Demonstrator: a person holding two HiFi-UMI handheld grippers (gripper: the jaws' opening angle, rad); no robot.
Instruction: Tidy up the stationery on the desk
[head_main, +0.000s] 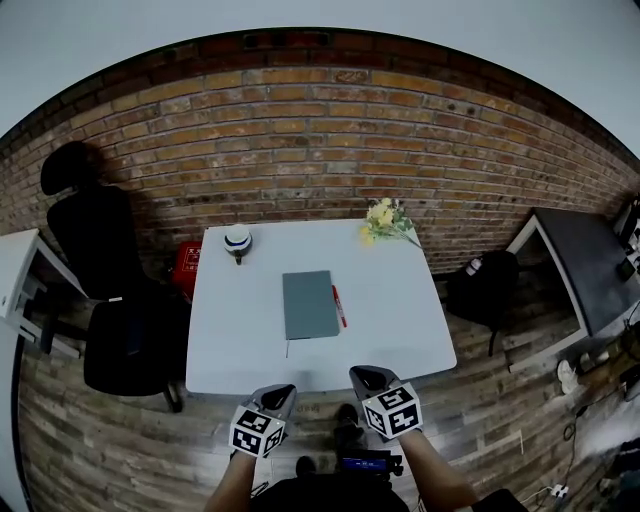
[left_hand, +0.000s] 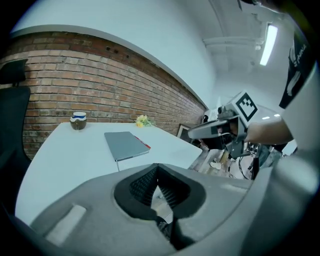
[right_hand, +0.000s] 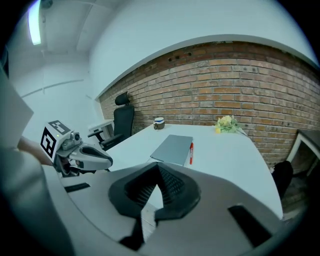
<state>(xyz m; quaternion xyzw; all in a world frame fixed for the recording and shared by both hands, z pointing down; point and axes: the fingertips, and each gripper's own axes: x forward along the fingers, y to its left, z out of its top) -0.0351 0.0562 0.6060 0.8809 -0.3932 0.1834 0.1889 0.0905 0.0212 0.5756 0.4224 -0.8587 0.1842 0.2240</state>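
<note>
Red pen (head_main: 339, 306) lies beside notebook (head_main: 309, 304), lengthwise toward brick wall (head_main: 320, 130); all fingers (left_hand: 142, 186) closed, empty

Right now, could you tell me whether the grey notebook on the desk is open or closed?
Closed: the grey notebook lies flat with only its cover showing, a red pen beside it.

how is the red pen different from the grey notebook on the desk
The notebook is grey, the pen red. The notebook is a broad flat rectangle; the pen is a thin stick, shorter than the notebook's long side. The notebook sits mid-desk; the pen lies along its right edge in the head view. Both lie flat on the white desk, running the same way.
</note>
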